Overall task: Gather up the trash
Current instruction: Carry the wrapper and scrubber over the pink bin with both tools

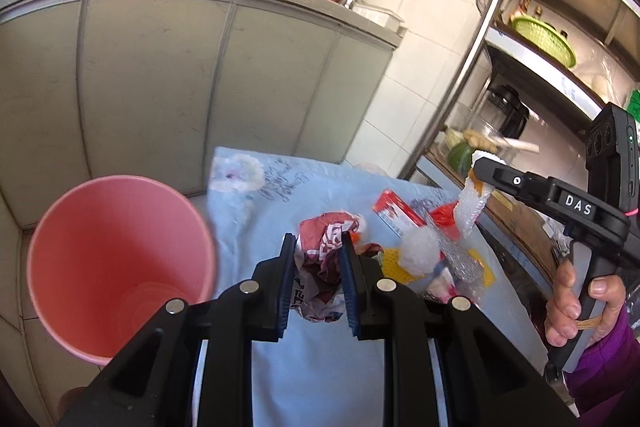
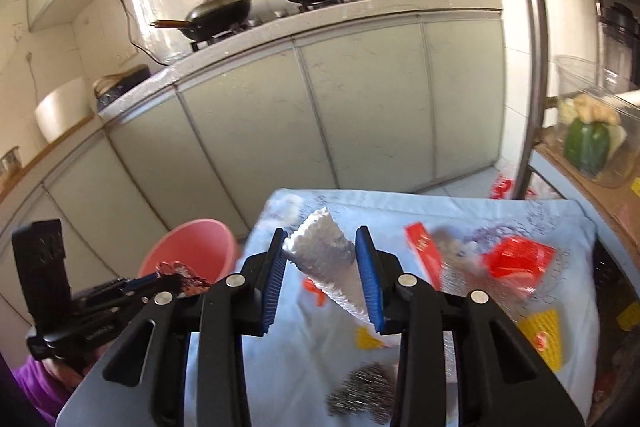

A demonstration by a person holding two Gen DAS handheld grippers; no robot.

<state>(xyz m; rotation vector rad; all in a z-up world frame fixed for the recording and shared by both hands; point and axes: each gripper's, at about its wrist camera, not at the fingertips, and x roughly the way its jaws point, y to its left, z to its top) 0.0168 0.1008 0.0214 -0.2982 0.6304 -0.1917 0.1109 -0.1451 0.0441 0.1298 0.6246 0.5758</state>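
Above the pale blue cloth-covered counter (image 1: 320, 367), the left tool (image 1: 318, 283) grips a crumpled red-and-white printed wrapper (image 1: 320, 267) between its blue pads, narrowed onto it and holding it clear of the cloth. Just left of the counter's edge stands the round pink plastic bin (image 1: 116, 263), its mouth open and nothing visible inside. The right tool (image 2: 322, 279), held in a hand (image 1: 580, 307) with a purple sleeve, is closed on a white textured foam strip (image 2: 324, 259), which runs slanting between its pads; from the left wrist camera the strip hangs down from the tool's tip, above the counter's right side. Still lying on the counter, right of the bin, are a red rectangular packet (image 2: 422, 247), a crumpled red plastic wrapper (image 2: 516, 261), a white wadded tissue ball (image 1: 420, 255), yellow mesh-patterned pieces (image 2: 544, 331) and a grey steel-wool scourer (image 2: 360, 395) near the counter's near edge. A flattened white tissue (image 1: 238, 173) lies at the counter's far left corner, the one nearest the bin.
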